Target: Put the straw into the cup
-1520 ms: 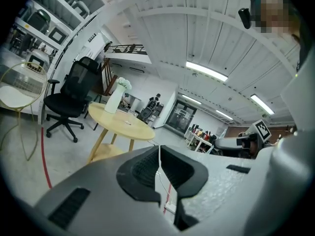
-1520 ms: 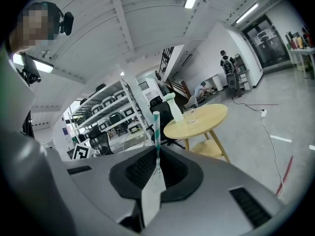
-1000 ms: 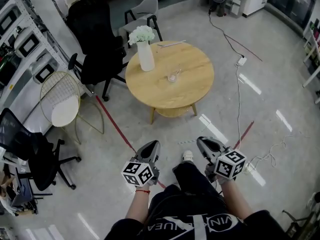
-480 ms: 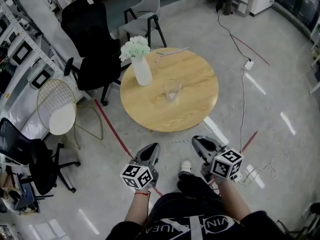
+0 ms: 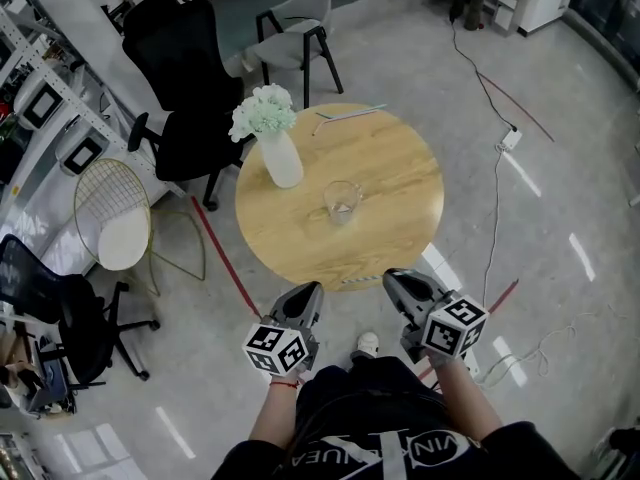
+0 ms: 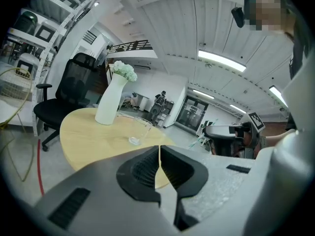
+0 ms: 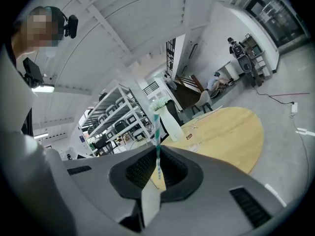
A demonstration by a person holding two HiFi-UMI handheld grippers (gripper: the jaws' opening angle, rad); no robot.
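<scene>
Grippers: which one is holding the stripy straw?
The right gripper: its jaws pinch the green-and-white striped straw, which sticks up between them. The left gripper has its jaws shut on nothing.

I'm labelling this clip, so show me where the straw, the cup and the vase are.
straw [image 7: 157, 142], right gripper view, striped shaft between the jaws.
cup [image 5: 341, 202], head view, clear side wall.
vase [image 5: 283, 160], head view, white body.

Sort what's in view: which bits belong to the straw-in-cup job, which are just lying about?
Job: striped straw clamped in the right gripper; glass cup on the round table.
Lying about: white vase of flowers, black office chair, grey chair, wire chair.
</scene>
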